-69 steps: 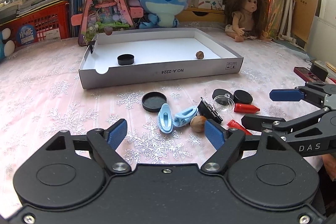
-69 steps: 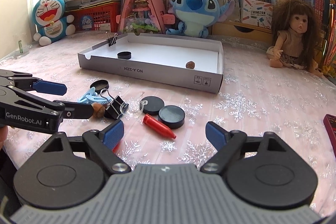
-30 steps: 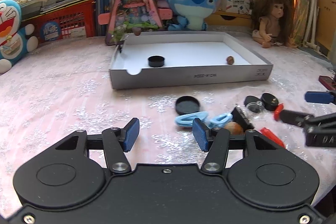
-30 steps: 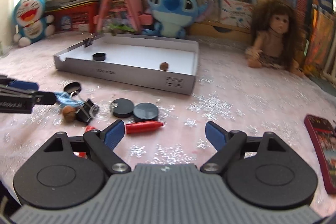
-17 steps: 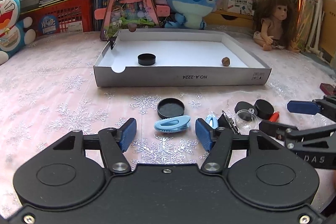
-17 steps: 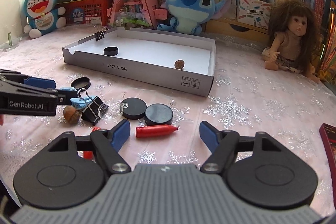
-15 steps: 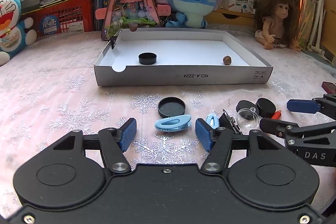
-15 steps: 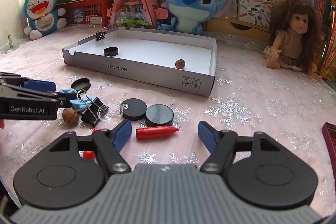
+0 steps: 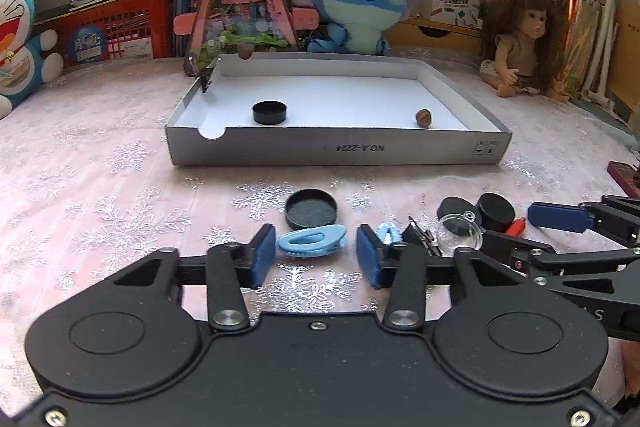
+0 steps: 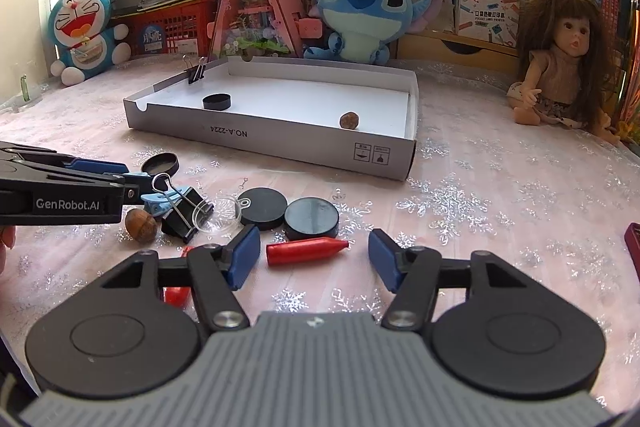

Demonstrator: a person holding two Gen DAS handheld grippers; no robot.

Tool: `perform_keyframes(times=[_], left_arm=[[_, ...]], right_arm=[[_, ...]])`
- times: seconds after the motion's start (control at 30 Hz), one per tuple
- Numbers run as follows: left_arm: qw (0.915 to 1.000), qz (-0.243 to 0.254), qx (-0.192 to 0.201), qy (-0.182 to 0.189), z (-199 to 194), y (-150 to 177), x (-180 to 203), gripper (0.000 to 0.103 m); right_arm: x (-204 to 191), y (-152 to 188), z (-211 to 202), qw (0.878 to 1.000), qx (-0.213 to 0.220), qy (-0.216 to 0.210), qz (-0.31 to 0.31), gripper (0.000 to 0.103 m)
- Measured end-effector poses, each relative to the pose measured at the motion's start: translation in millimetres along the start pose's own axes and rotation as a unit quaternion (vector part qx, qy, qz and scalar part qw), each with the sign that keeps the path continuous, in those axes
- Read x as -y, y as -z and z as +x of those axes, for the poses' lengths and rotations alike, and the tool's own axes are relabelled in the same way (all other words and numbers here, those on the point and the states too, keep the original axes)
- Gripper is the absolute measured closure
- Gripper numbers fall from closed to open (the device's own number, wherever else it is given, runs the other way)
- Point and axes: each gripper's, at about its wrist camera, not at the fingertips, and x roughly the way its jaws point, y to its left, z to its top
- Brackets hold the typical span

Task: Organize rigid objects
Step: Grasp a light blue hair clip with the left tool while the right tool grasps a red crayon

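Two items in box point(image 9: 280, 151): black cap point(image 9: 270, 112), nut point(image 9: 423, 117).

The shallow box point(image 9: 336, 147) lies far from the camera on the table point(image 9: 100, 195), holding a cap point(image 9: 270, 112) at its left and a nut point(image 9: 423, 117) at its right, with a binder clip point(image 10: 196, 71) on its far-left wall. Near of the box sits a lid point(image 9: 311, 214), and just near of that a hair clip point(image 9: 311, 247) lies between the spread fingers of the left gripper point(image 9: 316, 257). To the right lie a second hair clip point(image 9: 388, 233), a large binder clip point(image 10: 182, 209), a clear dome point(image 10: 222, 213) and two discs point(image 10: 262, 207) point(image 10: 311, 219) side by side — and near of the discs a crayon point(image 10: 306, 251) lies between the parted fingers of the right gripper point(image 10: 312, 259).
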Motion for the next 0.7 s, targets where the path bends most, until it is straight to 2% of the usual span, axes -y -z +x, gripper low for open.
perform_keyframes(times=[0.2, 0.27, 0.33, 0.7], left_arm=[[1.0, 0.005, 0.001, 0.004, -3, 1, 2, 0.067], [1.0, 0.005, 0.001, 0.003, -3, 1, 2, 0.067], [1.0, 0.004, 0.002, 0.003, -5, 1, 2, 0.067], [0.9997, 0.015, 0.02, -0.005, -17, -6, -1, 0.067]], right_arm=[[-2, 0, -1, 1.0, 0.001, -0.003, -0.011, 0.039], [-4, 0, -2, 1.0, 0.001, -0.007, -0.014, 0.049], [-6, 0, -3, 1.0, 0.0, -0.007, -0.014, 0.054], [-9, -8, -14, 1.0, 0.007, 0.009, -0.018, 0.055]])
